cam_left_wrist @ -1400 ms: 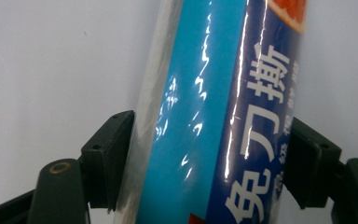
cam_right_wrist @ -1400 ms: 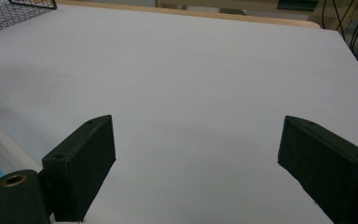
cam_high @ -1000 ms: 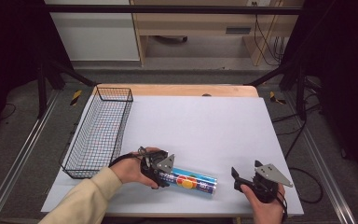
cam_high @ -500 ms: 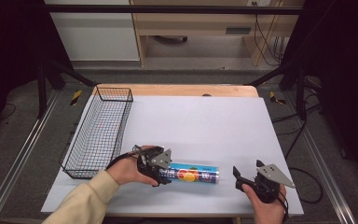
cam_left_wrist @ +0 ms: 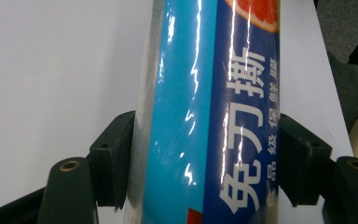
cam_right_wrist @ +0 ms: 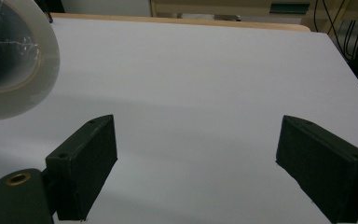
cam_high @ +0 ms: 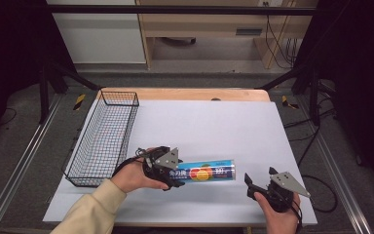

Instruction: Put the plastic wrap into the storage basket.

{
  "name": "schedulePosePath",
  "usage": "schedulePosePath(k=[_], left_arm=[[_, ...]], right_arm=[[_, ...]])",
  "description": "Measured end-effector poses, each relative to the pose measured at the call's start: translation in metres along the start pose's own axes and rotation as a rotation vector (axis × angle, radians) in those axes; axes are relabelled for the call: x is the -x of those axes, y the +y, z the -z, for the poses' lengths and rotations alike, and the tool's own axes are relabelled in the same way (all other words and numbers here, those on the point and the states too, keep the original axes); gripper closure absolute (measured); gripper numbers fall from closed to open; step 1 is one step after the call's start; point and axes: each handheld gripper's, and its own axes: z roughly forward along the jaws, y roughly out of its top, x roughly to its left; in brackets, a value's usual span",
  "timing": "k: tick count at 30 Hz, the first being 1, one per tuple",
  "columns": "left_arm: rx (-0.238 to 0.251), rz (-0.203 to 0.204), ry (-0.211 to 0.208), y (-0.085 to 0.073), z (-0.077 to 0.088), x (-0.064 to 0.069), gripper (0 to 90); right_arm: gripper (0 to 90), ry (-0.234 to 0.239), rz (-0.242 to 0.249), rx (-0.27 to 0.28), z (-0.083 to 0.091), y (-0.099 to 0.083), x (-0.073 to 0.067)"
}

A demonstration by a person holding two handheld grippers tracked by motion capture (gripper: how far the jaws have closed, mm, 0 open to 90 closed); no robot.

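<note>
Blue roll (cam_left_wrist: 209,116) clamped in left claw (cam_high: 168,170) (right claw (cam_right_wrist: 196,172) gapes).

Blue roll (cam_left_wrist: 214,112) label: Chinese characters "免刀撕", "保鲜膜".

I'm looking at a wooden tabletop (cam_high: 185,94) with a big white sheet (cam_high: 214,131) laid over nearly all of it, just a strip of wood showing at the far edge. A black wire basket (cam_high: 104,139) sits along the sheet's left side.
</note>
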Motion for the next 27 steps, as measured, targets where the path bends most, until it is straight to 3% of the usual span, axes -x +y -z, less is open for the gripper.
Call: schedulePosePath(k=[9, 16, 27], left_arm=[[0.003, -0.005, -0.006, 0.005, 0.002, 0.004, 30.9], [0.018, 0.001, 0.025, 0.007, 0.016, 0.005, 31.0], [0.071, 0.061, 0.128, 0.006, 0.069, 0.003, 31.2]], right_arm=[[12.6, -0.009, -0.001, 0.003, 0.001, 0.0, 0.0], [12.6, -0.021, -0.012, 0.015, 0.004, -0.001, 0.002], [12.6, -0.033, -0.016, 0.009, 0.004, -0.001, 0.002]])
